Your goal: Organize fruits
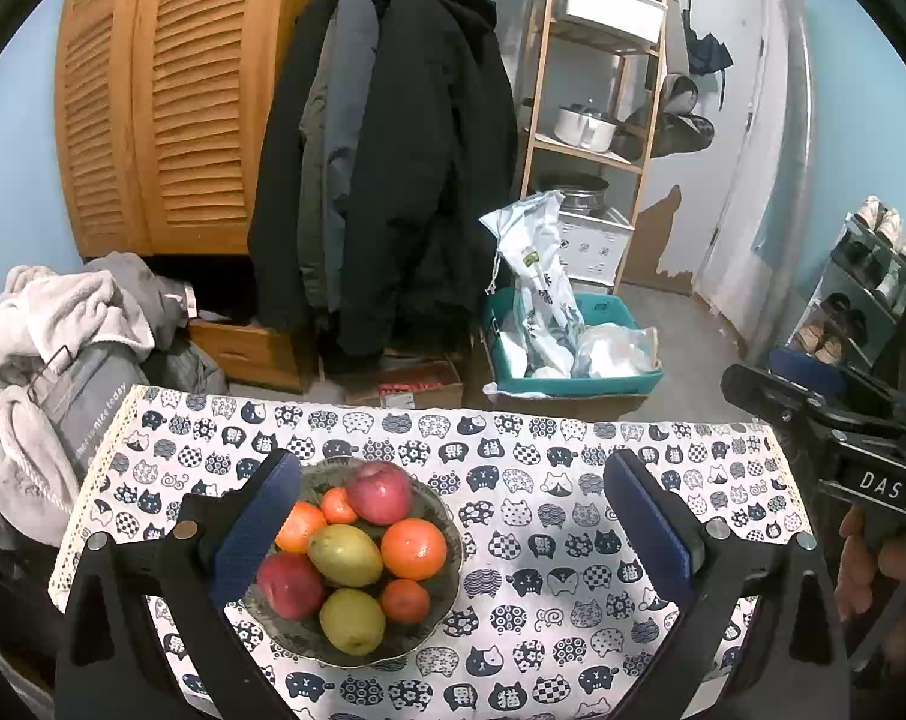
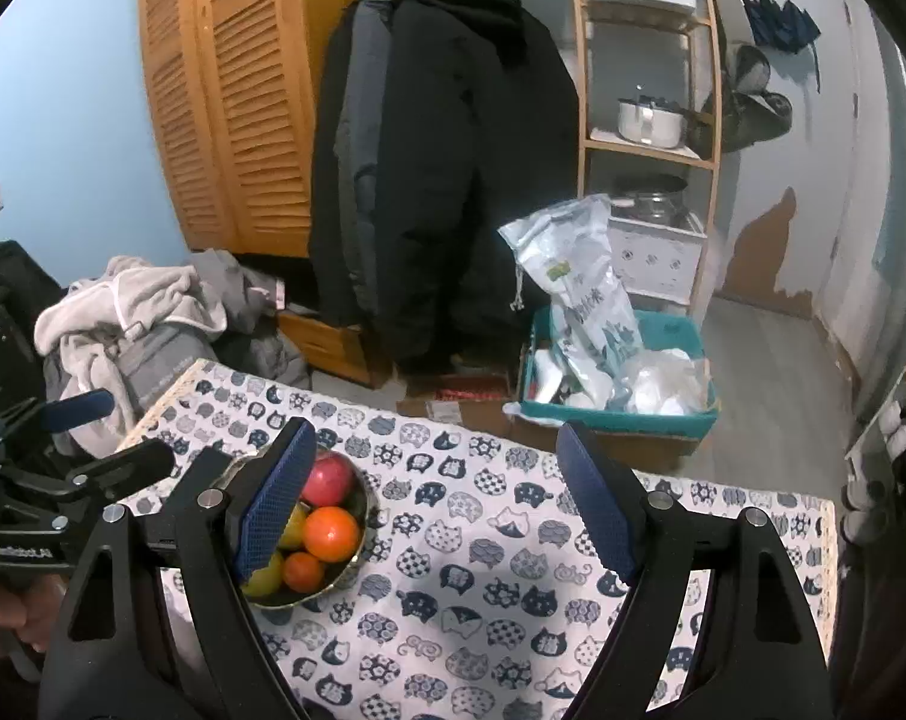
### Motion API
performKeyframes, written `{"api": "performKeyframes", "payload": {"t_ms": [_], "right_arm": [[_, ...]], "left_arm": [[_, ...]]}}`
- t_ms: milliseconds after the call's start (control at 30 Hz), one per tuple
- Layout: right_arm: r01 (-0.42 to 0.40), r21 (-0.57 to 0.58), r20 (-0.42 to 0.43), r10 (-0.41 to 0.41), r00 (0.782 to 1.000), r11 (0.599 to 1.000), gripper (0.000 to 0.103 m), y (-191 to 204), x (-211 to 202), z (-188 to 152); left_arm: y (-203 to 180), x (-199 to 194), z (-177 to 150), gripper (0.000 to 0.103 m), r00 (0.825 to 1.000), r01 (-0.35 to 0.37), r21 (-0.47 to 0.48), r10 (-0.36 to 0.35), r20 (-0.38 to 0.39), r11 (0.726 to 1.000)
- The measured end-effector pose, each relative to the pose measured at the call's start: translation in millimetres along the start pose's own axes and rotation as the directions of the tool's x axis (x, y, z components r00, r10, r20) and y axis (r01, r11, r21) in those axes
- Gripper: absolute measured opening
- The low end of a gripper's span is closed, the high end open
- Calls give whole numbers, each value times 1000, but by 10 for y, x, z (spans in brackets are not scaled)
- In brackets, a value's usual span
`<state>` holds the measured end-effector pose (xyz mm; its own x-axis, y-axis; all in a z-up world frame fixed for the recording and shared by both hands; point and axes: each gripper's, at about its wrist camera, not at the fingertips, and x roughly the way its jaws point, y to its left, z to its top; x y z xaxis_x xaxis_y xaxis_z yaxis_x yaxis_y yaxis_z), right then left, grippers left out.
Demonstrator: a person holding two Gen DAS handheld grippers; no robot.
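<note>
The fruit sits heaped in the bowl (image 1: 447,564) on the cat-print tablecloth (image 1: 573,540): firm, round, smooth, so we'd pinch the top apple (image 1: 380,492) across its middle. Our left gripper (image 1: 447,534) gapes wide and empty; the right gripper (image 2: 435,510) is spread too, holding nothing.

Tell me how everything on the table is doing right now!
Bowl: upright on the tablecloth, full of fruit.
Fruit: piled in the bowl, none held.
Left tongs: open, empty.
Right tongs: open, empty.
Tablecloth: spread flat.
</note>
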<state>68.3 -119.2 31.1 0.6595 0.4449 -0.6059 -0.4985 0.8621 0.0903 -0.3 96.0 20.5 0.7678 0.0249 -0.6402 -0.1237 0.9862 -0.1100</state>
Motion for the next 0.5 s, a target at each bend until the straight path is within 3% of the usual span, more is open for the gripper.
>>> {"api": "performKeyframes", "payload": {"t_ms": [500], "right_arm": [[13, -2, -7, -13, 1000, 1000, 81, -68, 19, -27]], "left_arm": [[-115, 19, -22, 102, 1000, -13, 45, 13, -3, 999]]}}
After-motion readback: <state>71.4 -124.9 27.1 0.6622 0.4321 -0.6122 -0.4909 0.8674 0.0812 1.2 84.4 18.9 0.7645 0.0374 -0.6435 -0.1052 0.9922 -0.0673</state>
